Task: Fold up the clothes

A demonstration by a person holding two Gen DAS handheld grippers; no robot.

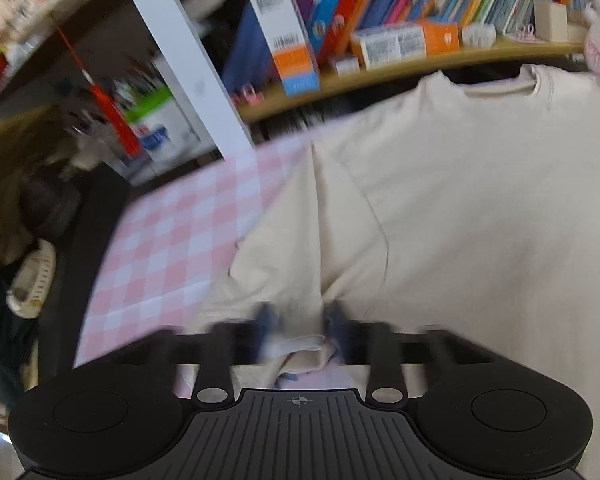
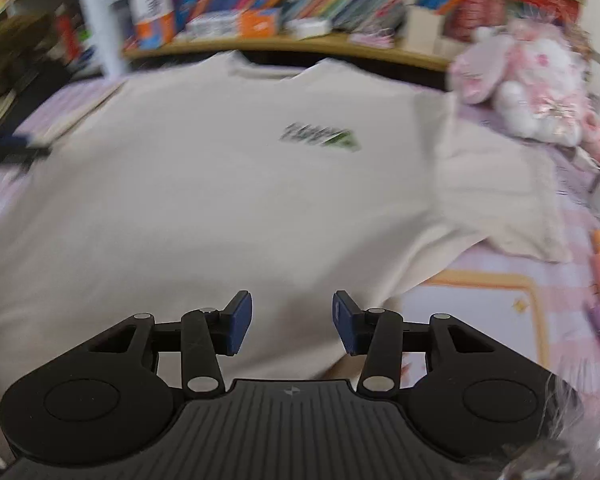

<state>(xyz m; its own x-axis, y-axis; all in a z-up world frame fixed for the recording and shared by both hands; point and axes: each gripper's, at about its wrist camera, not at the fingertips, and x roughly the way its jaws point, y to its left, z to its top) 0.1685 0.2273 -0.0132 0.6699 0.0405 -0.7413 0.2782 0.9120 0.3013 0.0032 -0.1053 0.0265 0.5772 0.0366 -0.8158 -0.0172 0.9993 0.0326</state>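
- One cream T-shirt (image 2: 228, 184) spread flat on pink checked cloth (image 1: 172, 240), collar at twelve o'clock, long axis twelve-to-six.
- Left gripper (image 1: 300, 332) clamped on bunched hem, nearer.
- Right gripper (image 2: 292, 320) apart, empty, above hem.

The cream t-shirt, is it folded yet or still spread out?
Mostly spread: the t-shirt lies flat, chest print up, collar and one sleeve out. The left gripper pinches its bunched edge.
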